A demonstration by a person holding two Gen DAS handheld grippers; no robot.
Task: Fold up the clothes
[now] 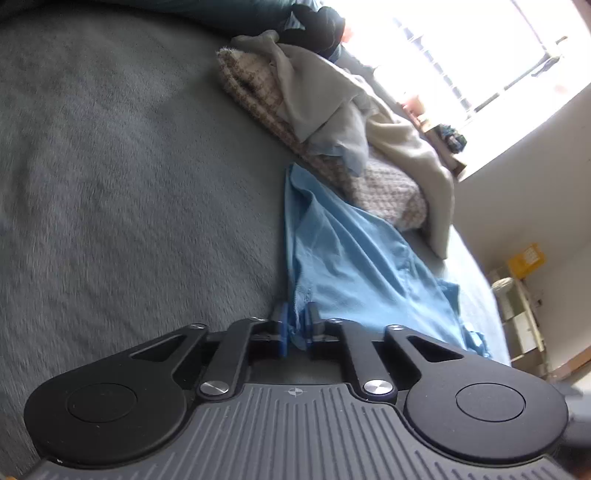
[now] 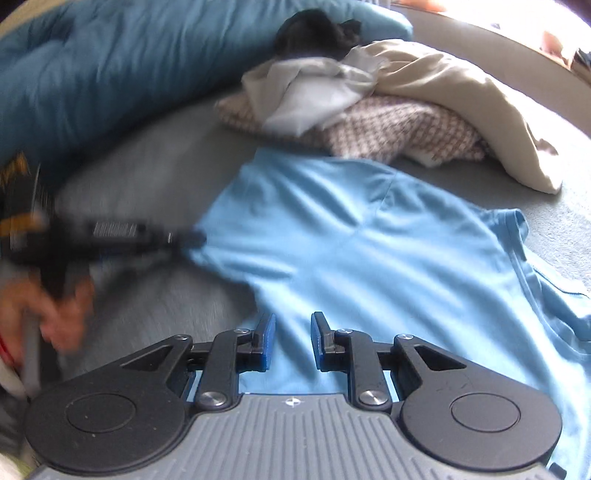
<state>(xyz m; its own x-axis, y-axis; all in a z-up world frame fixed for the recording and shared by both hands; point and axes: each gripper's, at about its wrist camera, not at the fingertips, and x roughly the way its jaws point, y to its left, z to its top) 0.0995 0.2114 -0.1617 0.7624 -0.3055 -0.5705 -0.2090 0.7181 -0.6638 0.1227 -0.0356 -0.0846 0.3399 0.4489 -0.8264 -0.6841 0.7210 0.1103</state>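
Note:
A light blue T-shirt (image 2: 369, 236) lies spread on the grey bed cover (image 2: 155, 166). In the left wrist view the shirt (image 1: 351, 266) stretches away from my left gripper (image 1: 297, 325), which is shut on the shirt's edge. That gripper also shows blurred in the right wrist view (image 2: 192, 240), pinching the shirt's left edge. My right gripper (image 2: 293, 332) is open, low over the shirt's near part, with nothing between its blue pads (image 2: 267, 332).
A pile of clothes lies beyond the shirt: a checked garment (image 2: 399, 129), a beige one (image 2: 461, 92), a white one (image 2: 306, 96) and a black one (image 2: 317, 29). A blue duvet (image 2: 110, 66) lies at the far left. A bright window (image 1: 480, 48) is at the right.

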